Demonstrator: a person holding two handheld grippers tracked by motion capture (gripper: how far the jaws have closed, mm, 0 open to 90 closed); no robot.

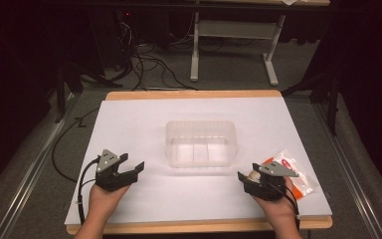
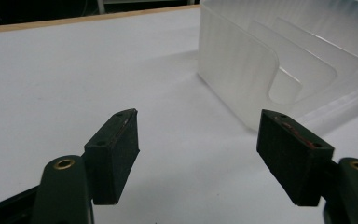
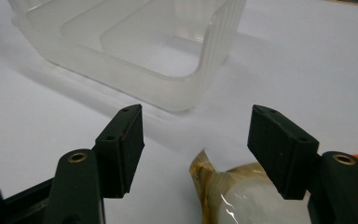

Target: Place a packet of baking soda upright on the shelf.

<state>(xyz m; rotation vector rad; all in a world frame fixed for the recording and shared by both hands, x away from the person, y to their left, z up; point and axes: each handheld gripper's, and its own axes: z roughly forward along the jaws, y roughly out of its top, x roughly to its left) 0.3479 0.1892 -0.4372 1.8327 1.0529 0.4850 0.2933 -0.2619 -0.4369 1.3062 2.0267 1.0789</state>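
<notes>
The left hand-held gripper [image 1: 132, 169] rests on the white surface [image 1: 129, 124] with jaws wide apart and empty, left of the clear divided container [image 1: 201, 144]. The right hand-held gripper [image 3: 196, 135] is also spread wide, poised over a wrapped snack packet [image 3: 242, 196] without pinching it, near an orange packet [image 1: 298, 177]. This looks like the reach-to-grasp step; next, lower, close on the wrapper, then carry it to the container.

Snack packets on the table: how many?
2. A clear wrapped packet with a pale round bun lies between the open right hand-held gripper's jaws; an orange-and-clear plastic packet lies beside it near the table's right edge. More may be hidden under the hand.
</notes>
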